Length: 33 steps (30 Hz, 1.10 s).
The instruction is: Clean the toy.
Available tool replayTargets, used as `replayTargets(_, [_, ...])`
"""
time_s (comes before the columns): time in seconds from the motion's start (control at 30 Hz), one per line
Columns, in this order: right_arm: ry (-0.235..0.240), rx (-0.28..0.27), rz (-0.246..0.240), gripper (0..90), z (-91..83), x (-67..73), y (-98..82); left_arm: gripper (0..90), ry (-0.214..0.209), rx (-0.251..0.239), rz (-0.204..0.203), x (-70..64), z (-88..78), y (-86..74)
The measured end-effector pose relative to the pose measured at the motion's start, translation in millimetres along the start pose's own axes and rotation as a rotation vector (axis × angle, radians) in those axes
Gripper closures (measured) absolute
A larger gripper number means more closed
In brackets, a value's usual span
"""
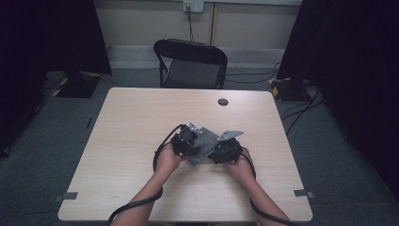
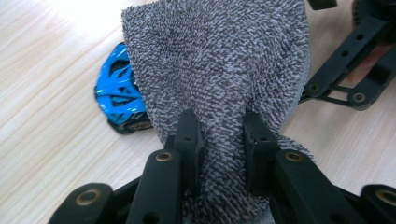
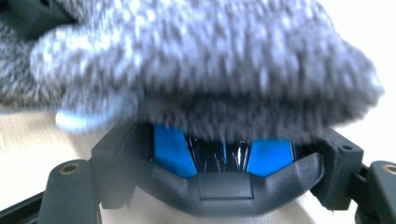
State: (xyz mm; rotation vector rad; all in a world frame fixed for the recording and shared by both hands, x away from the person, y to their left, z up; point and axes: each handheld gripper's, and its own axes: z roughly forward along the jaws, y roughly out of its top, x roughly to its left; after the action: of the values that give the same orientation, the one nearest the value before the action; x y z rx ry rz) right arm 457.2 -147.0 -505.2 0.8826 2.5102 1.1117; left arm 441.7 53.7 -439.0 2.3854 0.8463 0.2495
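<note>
Wooden table [image 1: 131,141], both grippers mid-frame: left gripper [image 2: 219,140] pinches the grey cloth [image 2: 219,60], draping it over a blue toy car [image 3: 219,156] that the right gripper [image 3: 224,186] clamps steady, probably for wiping

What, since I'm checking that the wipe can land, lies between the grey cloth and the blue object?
Nothing visible. The left gripper pinches the grey cloth, which drapes straight over the blue object. In the right gripper view the cloth lies on top of it, between the jaws of the right gripper.
</note>
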Motion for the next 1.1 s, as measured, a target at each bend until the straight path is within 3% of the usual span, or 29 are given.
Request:
replayTargets(0.4, [-0.001, -0.002, 0.0, 23.8, 0.1, 0.0, 0.0, 71.7, -0.027, 0.038, 0.049, -8.8, 10.0, 8.1])
replayTargets(0.63, [-0.001, -0.001, -0.001, 23.8, 0.0, 0.0, 0.0, 71.7, -0.027, 0.051, 0.05, -6.5, 12.6, 7.6])
replayTargets(1.1, [0.0, 0.001, 0.0, 23.8, -0.1, 0.0, 0.0, 71.7, -0.01, 0.058, 0.002, 8.4, 12.1, 2.2])
